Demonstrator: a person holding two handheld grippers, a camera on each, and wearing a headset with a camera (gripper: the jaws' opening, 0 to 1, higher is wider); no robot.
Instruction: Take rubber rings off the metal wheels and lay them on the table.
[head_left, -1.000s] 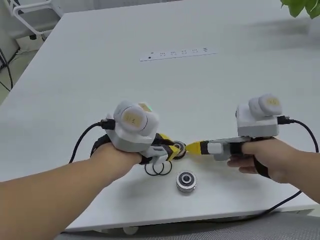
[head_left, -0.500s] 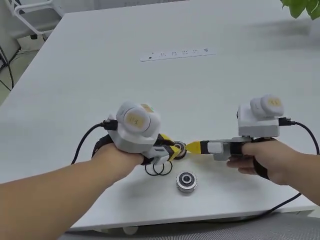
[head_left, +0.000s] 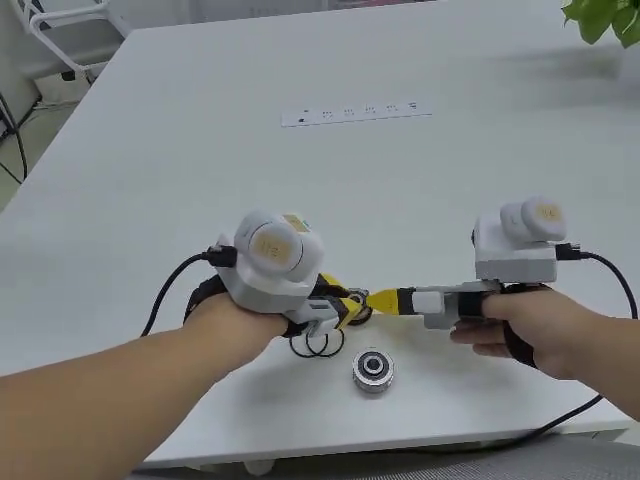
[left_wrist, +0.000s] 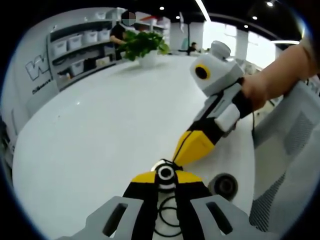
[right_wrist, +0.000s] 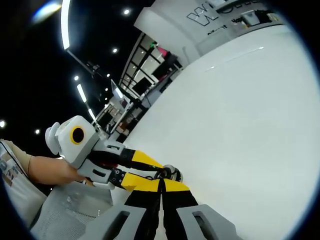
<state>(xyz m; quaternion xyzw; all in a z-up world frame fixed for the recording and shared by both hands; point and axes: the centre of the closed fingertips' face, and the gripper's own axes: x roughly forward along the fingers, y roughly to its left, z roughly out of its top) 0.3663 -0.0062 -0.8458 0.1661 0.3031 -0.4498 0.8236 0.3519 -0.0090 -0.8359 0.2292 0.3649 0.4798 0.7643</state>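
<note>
We clamp the metal wheel (left_wrist: 165, 173) between the jaws of the left gripper (head_left: 343, 309), which are closed on its rim with the wheel's face turned forward. The wheel appears raised off the bench (head_left: 200, 150), which leaves its rim open to the other tool.

The right gripper (right_wrist: 161, 182) meets the wheel tip-first from the opposite side. Its jaws are drawn together to a thin slit, a narrow setting suited to nipping a thin ring. We cannot tell whether a ring is caught between them.

The loose rubber rings (head_left: 317, 343) lie overlapping on the bench directly below the left gripper's jaws. We judge they are laid there so that each stripped ring needs only a short drop.

A second metal wheel (head_left: 373, 366) rests flat on the bench, below and just beside the right gripper's tip, within easy reach.

We judge the step in hand to be peeling a ring off the held wheel. The main risk is the pinch slipping.
</note>
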